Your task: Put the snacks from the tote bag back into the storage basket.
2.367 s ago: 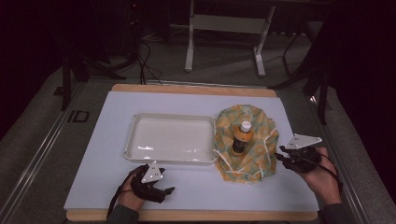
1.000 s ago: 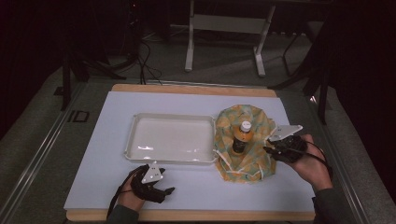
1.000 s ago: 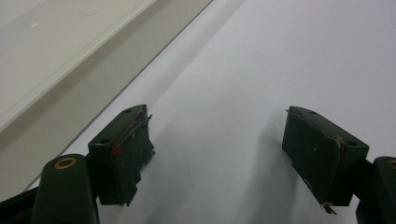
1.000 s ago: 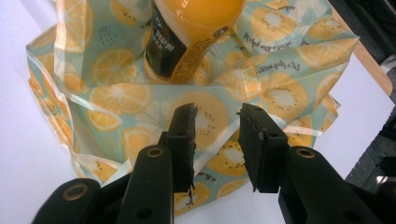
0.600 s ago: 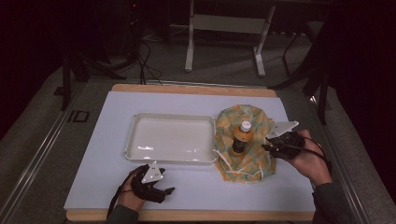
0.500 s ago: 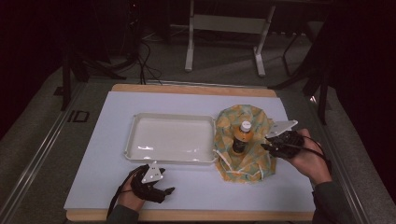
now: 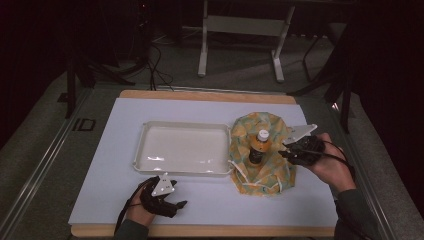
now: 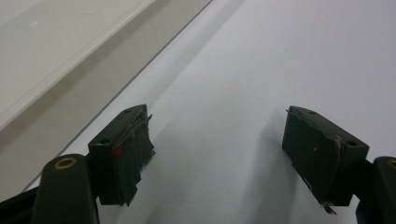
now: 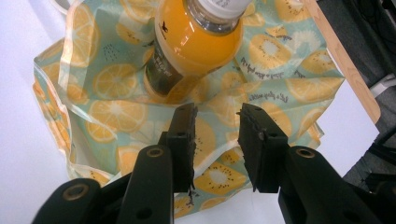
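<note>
Bottle (image 9: 191,42) of orange drink stands upright on the fruit-print cloth bag (image 9: 275,70), just ahead of the right gripper (image 9: 215,122). Jaws part-open with a narrow gap, over the fabric, gripping nothing.

Judgement: bottle rigid, smooth, likely top-heavy; take it at the labelled body. Bag soft, will bunch.

Right hand reaches in level from beside the bag. Left gripper (image 8: 219,140) wide open, empty, low over the mat beside the tray (image 8: 56,51).

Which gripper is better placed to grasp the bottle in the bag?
The right gripper: its fingers hover over the bag, near the bottle. The left gripper rests beyond the tray.
</note>
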A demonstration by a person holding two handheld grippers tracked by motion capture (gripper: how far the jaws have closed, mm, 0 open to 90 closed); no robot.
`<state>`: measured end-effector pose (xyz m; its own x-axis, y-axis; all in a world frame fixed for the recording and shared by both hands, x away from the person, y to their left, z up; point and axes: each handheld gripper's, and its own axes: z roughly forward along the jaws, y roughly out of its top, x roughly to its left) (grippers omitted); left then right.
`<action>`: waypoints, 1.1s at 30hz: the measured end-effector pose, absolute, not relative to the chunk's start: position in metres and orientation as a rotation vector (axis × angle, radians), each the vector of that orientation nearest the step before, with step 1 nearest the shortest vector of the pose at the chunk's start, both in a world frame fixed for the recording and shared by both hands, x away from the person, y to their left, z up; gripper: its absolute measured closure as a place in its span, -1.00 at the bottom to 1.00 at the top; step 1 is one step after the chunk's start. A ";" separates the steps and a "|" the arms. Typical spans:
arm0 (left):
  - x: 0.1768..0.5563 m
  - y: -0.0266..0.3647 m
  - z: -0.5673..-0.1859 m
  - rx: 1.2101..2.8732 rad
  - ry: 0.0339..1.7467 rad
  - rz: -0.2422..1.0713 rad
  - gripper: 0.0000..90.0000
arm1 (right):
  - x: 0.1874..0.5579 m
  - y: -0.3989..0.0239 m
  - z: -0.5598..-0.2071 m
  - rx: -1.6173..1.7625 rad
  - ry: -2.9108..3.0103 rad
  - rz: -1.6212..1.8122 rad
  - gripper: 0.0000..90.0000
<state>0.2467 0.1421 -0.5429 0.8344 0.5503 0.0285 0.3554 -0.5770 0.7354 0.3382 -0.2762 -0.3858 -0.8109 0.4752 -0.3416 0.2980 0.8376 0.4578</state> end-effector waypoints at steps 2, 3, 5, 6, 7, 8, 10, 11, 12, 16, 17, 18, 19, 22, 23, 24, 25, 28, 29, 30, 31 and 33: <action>0.247 0.142 -0.543 2.243 0.657 0.327 -0.48 | 0.339 -0.275 -0.386 0.566 2.571 0.530 0.47; 0.247 0.142 -0.543 2.243 0.657 0.327 -0.48 | 0.339 -0.274 -0.386 0.561 2.573 0.523 0.46; 0.247 0.142 -0.543 2.243 0.658 0.327 -0.48 | 0.341 -0.273 -0.385 0.555 2.575 0.513 0.47; 0.247 0.142 -0.543 2.243 0.658 0.327 -0.48 | 0.341 -0.272 -0.385 0.553 2.576 0.512 0.46; 0.247 0.142 -0.543 2.243 0.658 0.327 -0.48 | 0.342 -0.272 -0.385 0.550 2.577 0.510 0.47; 0.247 0.142 -0.543 2.243 0.657 0.326 -0.48 | 0.342 -0.271 -0.384 0.548 2.577 0.510 0.46; 0.247 0.142 -0.543 2.242 0.658 0.327 -0.48 | 0.343 -0.270 -0.383 0.545 2.576 0.509 0.46; 0.247 0.142 -0.543 2.242 0.658 0.327 -0.48 | 0.344 -0.269 -0.383 0.543 2.575 0.515 0.46; 0.247 0.142 -0.543 2.241 0.658 0.327 -0.48 | 0.343 -0.268 -0.383 0.545 2.576 0.517 0.45; 0.247 0.142 -0.543 2.243 0.658 0.329 -0.48 | 0.346 -0.264 -0.383 0.531 2.580 0.513 0.45; 0.247 0.142 -0.543 2.242 0.658 0.329 -0.48 | 0.346 -0.263 -0.383 0.533 2.582 0.509 0.45; 0.247 0.142 -0.543 2.243 0.658 0.328 -0.48 | 0.347 -0.262 -0.382 0.530 2.581 0.506 0.45; 0.247 0.142 -0.543 2.242 0.657 0.327 -0.48 | 0.347 -0.261 -0.382 0.528 2.583 0.505 0.45; 0.247 0.142 -0.543 2.242 0.657 0.327 -0.48 | 0.348 -0.259 -0.381 0.527 2.580 0.502 0.44; 0.247 0.142 -0.543 2.242 0.657 0.327 -0.48 | 0.349 -0.259 -0.380 0.523 2.578 0.503 0.44; 0.247 0.142 -0.543 2.243 0.658 0.328 -0.48 | 0.349 -0.258 -0.379 0.519 2.578 0.505 0.44; 0.247 0.142 -0.543 2.243 0.657 0.329 -0.48 | 0.349 -0.258 -0.379 0.523 2.579 0.502 0.44; 0.247 0.142 -0.543 2.243 0.657 0.329 -0.48 | 0.350 -0.257 -0.378 0.517 2.580 0.495 0.44; 0.247 0.142 -0.543 2.243 0.657 0.329 -0.48 | 0.351 -0.256 -0.377 0.517 2.582 0.495 0.44; 0.247 0.142 -0.543 2.243 0.657 0.329 -0.48 | 0.351 -0.256 -0.377 0.521 2.584 0.492 0.44; 0.247 0.142 -0.543 2.243 0.657 0.329 -0.48 | 0.352 -0.255 -0.377 0.517 2.584 0.490 0.44; 0.247 0.142 -0.543 2.243 0.657 0.328 -0.48 | 0.353 -0.255 -0.376 0.523 2.586 0.491 0.44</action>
<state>0.2466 0.1420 -0.5429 0.8343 0.5505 0.0295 0.3547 -0.5770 0.7357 0.3527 -0.2546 -0.3762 -0.8248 0.4371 -0.3587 0.2753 0.8645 0.4205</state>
